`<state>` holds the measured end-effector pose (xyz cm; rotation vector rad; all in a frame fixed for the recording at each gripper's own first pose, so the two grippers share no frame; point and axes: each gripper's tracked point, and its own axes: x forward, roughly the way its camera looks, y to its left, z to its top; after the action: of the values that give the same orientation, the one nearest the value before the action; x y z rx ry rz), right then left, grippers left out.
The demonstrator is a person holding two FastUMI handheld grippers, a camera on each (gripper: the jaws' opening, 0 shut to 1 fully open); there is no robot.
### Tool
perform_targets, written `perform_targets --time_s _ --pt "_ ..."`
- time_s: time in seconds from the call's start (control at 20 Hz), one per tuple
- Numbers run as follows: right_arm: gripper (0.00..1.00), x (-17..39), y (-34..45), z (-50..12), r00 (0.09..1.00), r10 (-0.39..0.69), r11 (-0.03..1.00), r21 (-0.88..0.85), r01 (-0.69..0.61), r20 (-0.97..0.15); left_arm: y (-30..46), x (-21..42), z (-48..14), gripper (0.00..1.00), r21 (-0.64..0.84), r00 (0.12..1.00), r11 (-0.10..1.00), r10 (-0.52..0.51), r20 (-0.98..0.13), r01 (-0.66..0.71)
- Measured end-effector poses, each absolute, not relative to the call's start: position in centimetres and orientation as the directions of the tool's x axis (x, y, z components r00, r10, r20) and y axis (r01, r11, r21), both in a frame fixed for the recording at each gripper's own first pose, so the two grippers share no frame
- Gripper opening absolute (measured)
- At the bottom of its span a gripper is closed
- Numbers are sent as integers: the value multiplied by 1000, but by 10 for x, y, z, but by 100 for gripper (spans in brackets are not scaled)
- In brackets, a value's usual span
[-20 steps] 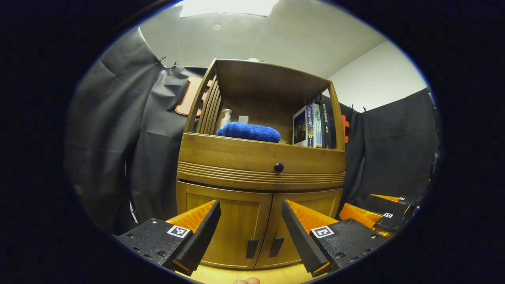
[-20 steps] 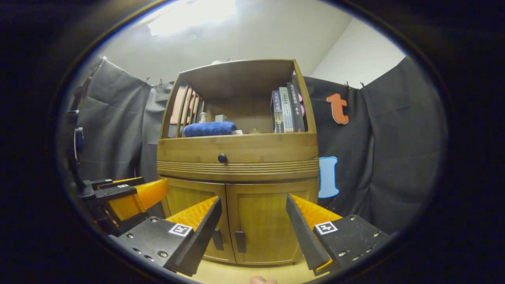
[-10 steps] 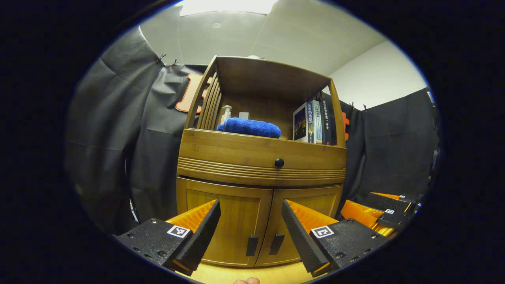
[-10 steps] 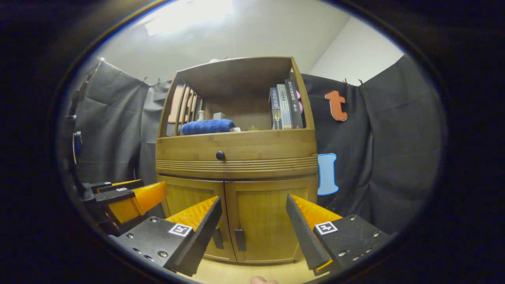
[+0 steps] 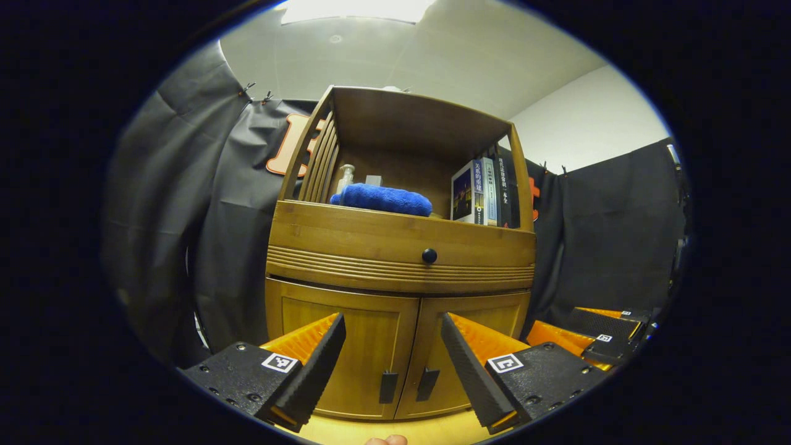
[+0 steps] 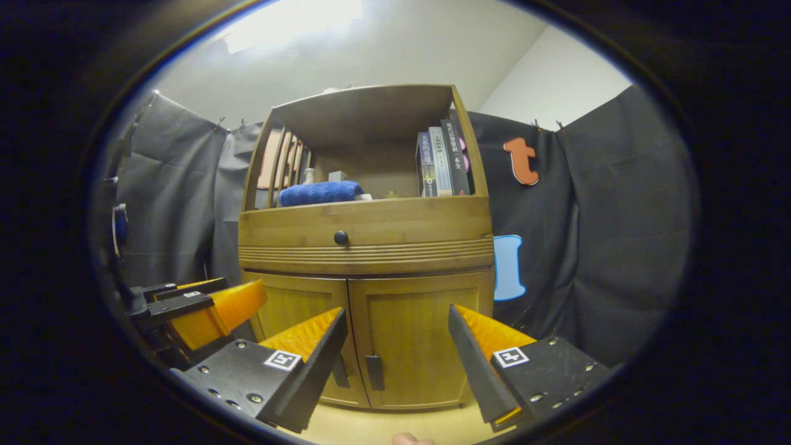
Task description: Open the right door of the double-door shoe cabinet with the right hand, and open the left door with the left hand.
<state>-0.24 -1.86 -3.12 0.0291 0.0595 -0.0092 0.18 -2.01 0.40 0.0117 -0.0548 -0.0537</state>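
A wooden shoe cabinet (image 5: 395, 259) stands ahead with both lower doors closed. In the left gripper view the left door (image 5: 346, 352) and its dark handle (image 5: 387, 387) lie between the fingers of my left gripper (image 5: 393, 371), which is open and short of the doors. The right door's handle (image 5: 427, 383) sits beside it. In the right gripper view the right door (image 6: 420, 340) with its handle (image 6: 374, 372) faces my right gripper (image 6: 395, 364), open and empty, some way off. The left gripper (image 6: 191, 309) shows at the left there.
A drawer with a round knob (image 5: 429, 255) runs above the doors. The open shelf holds a blue towel (image 5: 380, 199), a pump bottle (image 5: 343, 178) and upright books (image 5: 485, 191). Black cloth hangs behind and beside the cabinet. A light wooden floor (image 6: 395, 426) lies below.
Both grippers have dropped a little and eased closer, so the cabinet sits higher in each view. The doors stay closed and both grippers stay open.
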Motion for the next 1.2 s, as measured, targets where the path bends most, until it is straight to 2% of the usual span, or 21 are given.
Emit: perform_targets --time_s 0.05,0.1,0.15,0.2,0.25,0.5,0.7,1.0,1.05,1.1,1.2 --pt "96 -3 -21 -31 998 -16 1000 25 17 -58 -23 1 5 92 8 997 998 -60 58 60" --pt "96 -3 -24 -29 998 -22 999 25 23 -56 -26 1 5 96 6 996 998 -67 60 67" --pt "96 -4 -25 -28 998 -26 999 28 27 -53 -28 1 6 92 5 995 997 -72 63 72" --pt "96 -4 -26 -27 998 -30 999 30 32 -52 -29 2 6 95 6 995 997 -77 64 77" --pt "96 -4 -27 -28 998 -34 999 31 35 -53 -29 2 6 92 6 995 997 -80 62 79" --pt "96 -6 -25 -33 998 -32 999 27 33 -60 -25 3 4 92 5 996 998 -66 57 66" --pt "97 5 -21 -63 995 -6 999 47 11 -98 -8 -3 7 92 32 998 999 -6 55 4" --pt "97 51 -9 -144 967 42 997 70 -25 -250 43 -19 6 92 110 989 983 141 49 -146" --pt "94 57 -3 -157 959 56 997 74 -37 -277 51 -21 7 92 112 985 980 162 51 -167" --pt "96 64 4 -170 950 70 996 75 -49 -304 60 -23 7 92 111 982 976 184 52 -189" --pt "83 81 17 -194 937 80 996 67 -61 -339 76 -28 11 92 114 972 966 228 61 -234"
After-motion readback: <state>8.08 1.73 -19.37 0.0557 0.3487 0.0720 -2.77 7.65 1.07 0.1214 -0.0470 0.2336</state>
